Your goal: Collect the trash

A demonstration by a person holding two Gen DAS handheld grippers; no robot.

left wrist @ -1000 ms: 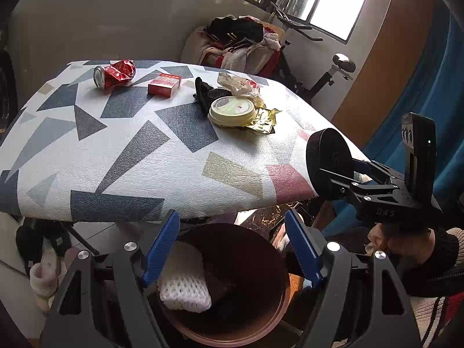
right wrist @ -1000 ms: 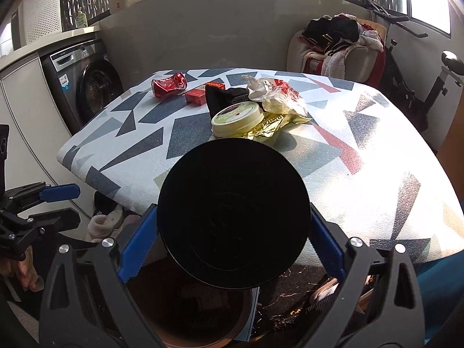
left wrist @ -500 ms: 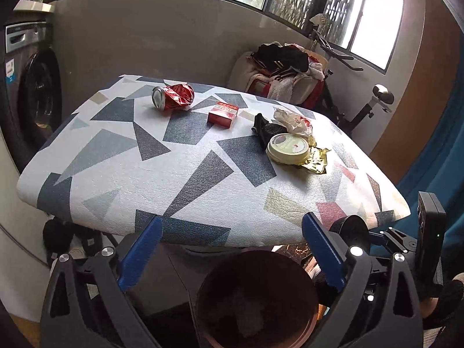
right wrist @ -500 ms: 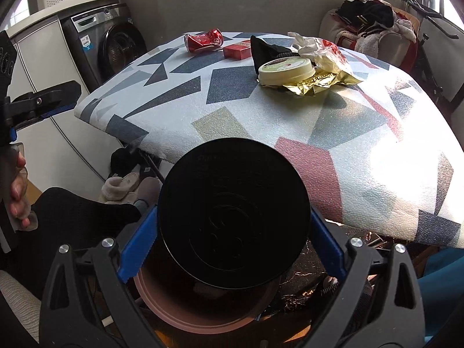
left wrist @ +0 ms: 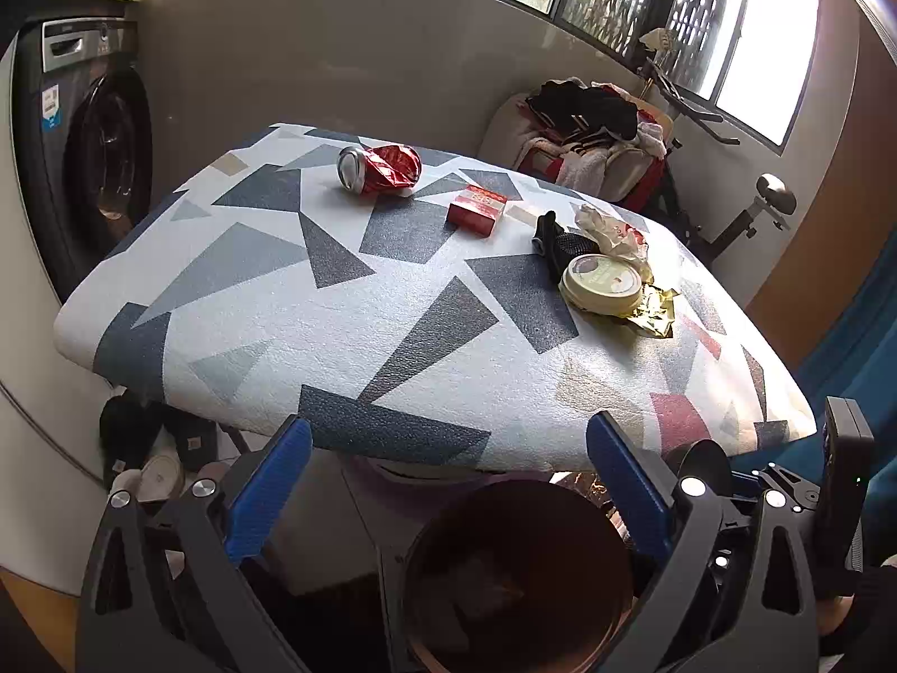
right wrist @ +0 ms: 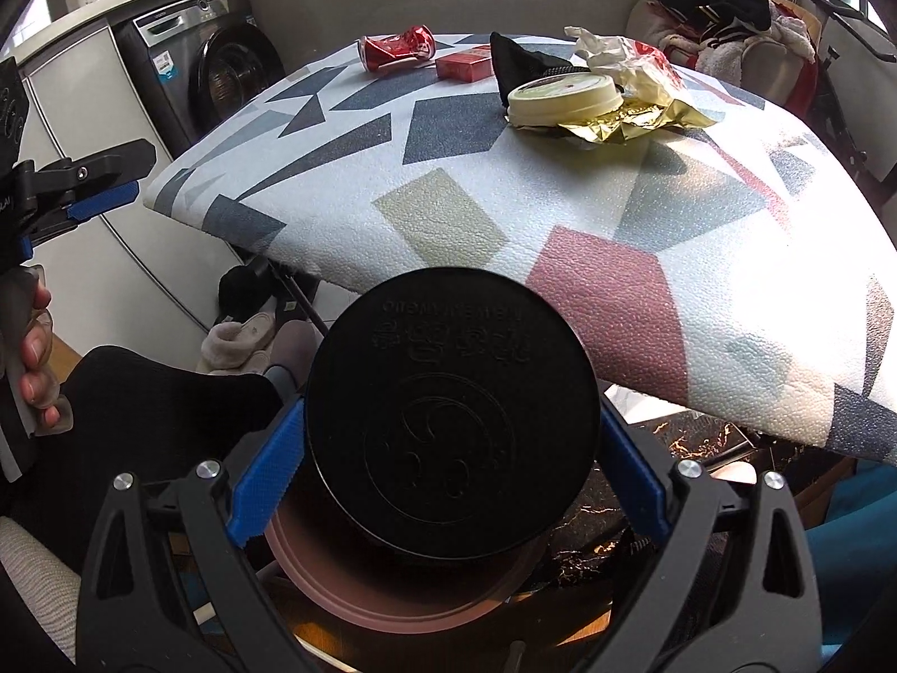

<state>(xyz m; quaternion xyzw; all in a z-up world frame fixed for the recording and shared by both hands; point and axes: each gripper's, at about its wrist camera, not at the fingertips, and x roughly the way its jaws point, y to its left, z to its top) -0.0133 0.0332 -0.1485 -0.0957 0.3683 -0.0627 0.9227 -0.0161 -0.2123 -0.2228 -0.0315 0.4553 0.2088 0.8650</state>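
Black lid over the bin

Right gripper clamps the lid just above the bin; left gripper, empty, has just spread wide. Beyond it, can, red box, tub and wrappers remain.

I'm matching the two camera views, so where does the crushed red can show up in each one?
Left wrist: the can lies at upper centre, at the table's far end.
Right wrist: the can lies at top, left of centre.
Shared landmark: the red box just right of it.
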